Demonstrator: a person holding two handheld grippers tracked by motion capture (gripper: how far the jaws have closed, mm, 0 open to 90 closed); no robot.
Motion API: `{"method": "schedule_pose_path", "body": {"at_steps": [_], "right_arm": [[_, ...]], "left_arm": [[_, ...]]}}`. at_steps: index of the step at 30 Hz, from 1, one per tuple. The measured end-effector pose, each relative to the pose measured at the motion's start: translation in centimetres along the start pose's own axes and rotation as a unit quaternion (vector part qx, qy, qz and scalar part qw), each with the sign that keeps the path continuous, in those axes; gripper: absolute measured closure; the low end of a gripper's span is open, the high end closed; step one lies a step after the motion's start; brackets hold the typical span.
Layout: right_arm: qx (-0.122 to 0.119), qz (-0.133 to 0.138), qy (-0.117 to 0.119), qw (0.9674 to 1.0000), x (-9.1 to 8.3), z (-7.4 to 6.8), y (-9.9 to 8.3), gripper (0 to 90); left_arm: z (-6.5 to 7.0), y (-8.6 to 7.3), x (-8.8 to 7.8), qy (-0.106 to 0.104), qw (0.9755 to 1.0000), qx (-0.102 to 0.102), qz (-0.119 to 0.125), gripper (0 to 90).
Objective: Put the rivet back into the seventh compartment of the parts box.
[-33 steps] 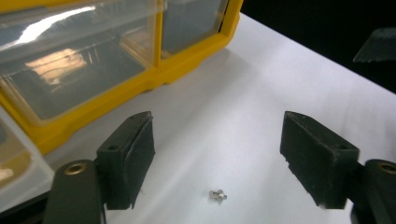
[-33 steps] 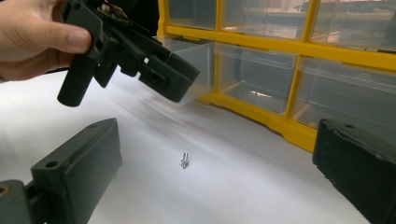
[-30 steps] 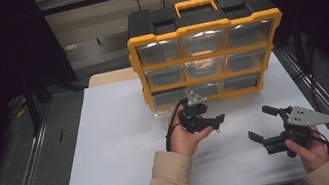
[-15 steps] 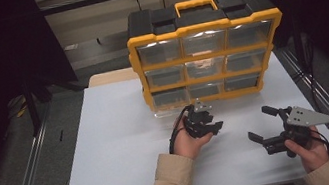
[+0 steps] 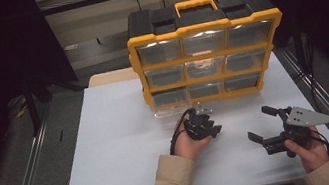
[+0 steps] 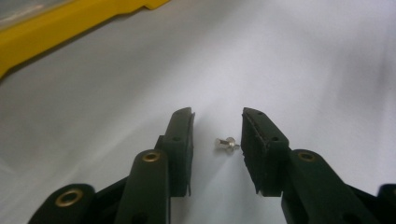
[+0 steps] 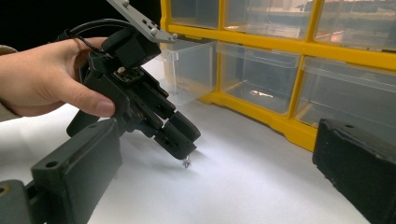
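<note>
1. Two grippers are at work near the front of the white table (image 5: 111, 147). The right gripper (image 5: 262, 124) sits at the near right, jaws spread wide with nothing between them, well apart from the work.
2. Just left of it and a little farther in, the left gripper (image 6: 217, 135) points down at a small silver screw (image 6: 226, 143) lying on the table in front of the yellow organizer (image 5: 207, 55). Its jaws have just been closing; the screw lies between them, but a gap remains on the left pad's side, so they are not yet clamped on it. Whether the right pad already touches the screw I cannot tell.
3. Risk, as I judge it: the screw is tiny and lies on its side, so one pad arriving first could flick or roll it out of the gap. Pads pressing the table could also skid over it.
4. If pinched off-centre by its head, it may pivot and drop once lifted.
5. Beyond the screw, a clear drawer (image 7: 189, 70) at the organizer's lower left stands pulled out toward the table; it looks empty.
6. Farther back, the organizer's three rows of clear drawers are shut. One lower drawer (image 7: 257, 77) holds a faint glinting item I cannot identify; the rest are too dim to read.
</note>
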State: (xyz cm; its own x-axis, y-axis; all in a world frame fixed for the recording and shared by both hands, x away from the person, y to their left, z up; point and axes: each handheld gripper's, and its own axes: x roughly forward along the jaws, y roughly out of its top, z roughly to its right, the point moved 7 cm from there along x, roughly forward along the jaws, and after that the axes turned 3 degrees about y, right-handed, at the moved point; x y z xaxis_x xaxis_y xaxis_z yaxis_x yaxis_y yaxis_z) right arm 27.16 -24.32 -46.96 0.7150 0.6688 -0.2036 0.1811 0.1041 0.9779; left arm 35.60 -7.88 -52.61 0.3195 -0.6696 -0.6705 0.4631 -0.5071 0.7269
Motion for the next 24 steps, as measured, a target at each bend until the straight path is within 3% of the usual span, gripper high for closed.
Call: {"method": "schedule_pose_path", "body": {"at_steps": [15,24], "right_arm": [[0.001,0.002,0.000,1.0000,0.01,-0.01,0.03,0.8],[-0.001,-0.001,0.002,1.0000,0.02,-0.02,-0.03,0.8]], "left_arm": [[-0.13,-0.39,0.12,-0.004,0.9998,0.000,-0.021,78.8],[-0.36,-0.54,-0.17,-0.003,0.9995,-0.012,-0.029,85.9]]}}
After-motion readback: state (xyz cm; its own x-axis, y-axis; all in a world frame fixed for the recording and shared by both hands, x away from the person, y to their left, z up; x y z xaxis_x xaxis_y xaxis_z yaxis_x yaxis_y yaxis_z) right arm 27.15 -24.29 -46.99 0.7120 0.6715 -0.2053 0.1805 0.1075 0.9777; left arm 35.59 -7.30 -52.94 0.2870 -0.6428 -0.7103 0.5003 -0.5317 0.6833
